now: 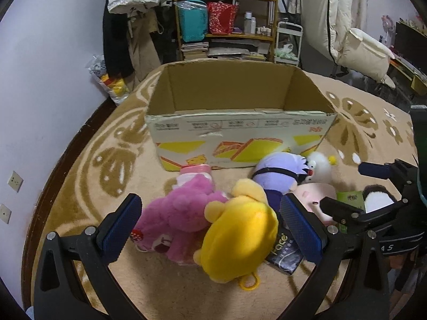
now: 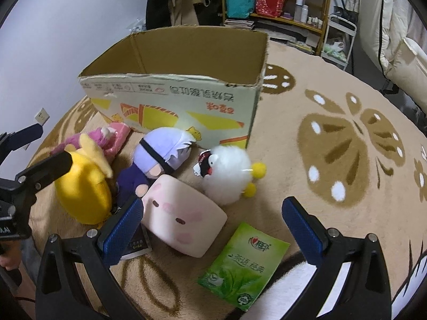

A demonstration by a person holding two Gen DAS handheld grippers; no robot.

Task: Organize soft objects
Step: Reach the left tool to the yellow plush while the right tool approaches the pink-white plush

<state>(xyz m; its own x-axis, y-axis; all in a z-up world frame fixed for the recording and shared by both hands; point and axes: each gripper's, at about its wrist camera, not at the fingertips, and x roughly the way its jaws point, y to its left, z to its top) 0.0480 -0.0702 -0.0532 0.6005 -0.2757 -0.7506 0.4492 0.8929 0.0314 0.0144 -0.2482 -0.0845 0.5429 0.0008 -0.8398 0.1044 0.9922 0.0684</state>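
Left claw (image 1: 210, 229) and right claw (image 2: 213, 229) agape (nothing held), butterfly-patterned carpet (image 2: 347, 144), cluttered shelves (image 1: 226, 13) behind.

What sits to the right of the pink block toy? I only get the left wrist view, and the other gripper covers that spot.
Observer: A green tissue pack lies flat on the rug, just right of the pink block toy and nearer the camera.
Operator: And the white fluffy toy, is it in the box?
Observer: No. The white fluffy toy stands on the rug in front of the box, by its right corner.
Operator: Is the right gripper holding anything?
Observer: No. The right gripper is open, with nothing pinched between its fingers.
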